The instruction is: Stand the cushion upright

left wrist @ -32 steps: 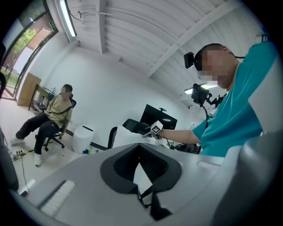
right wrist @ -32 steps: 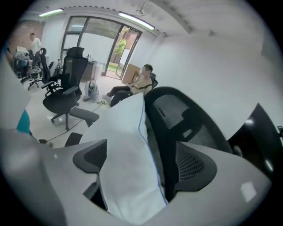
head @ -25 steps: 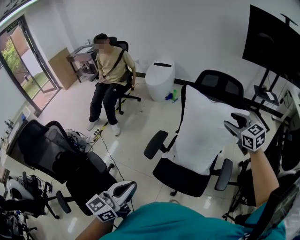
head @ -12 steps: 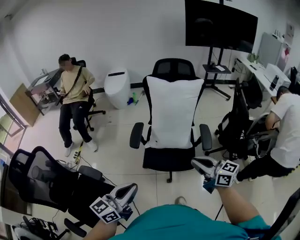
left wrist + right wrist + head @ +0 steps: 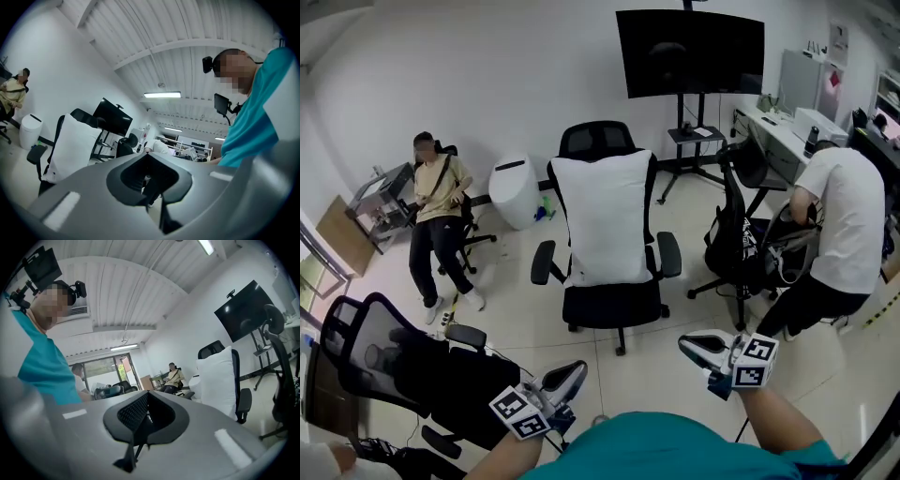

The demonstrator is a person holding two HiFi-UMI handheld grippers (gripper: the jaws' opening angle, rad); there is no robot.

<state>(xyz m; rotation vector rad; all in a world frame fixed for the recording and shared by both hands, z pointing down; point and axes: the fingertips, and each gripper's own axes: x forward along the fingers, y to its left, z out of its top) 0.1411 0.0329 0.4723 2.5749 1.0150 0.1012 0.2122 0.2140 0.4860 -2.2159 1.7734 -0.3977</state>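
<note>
The white cushion stands upright on the seat of a black office chair, leaning against its backrest. Nothing holds it. Both grippers hang low near my body, well short of the chair. My left gripper is at the lower left, jaws together and empty. My right gripper is at the lower right, shut with nothing in it. The left gripper view shows the cushion far off to the left. In the right gripper view the cushion stands far off to the right.
A person sits on a chair at the left wall, next to a white round bin. A dark screen on a stand is behind the chair. Another person bends over by a black chair at right. A black mesh chair stands near my left.
My right gripper has left the cushion's upper right corner, dropped back toward me and closed. The left gripper shifted with my turn. The cushion stays upright on the chair.
</note>
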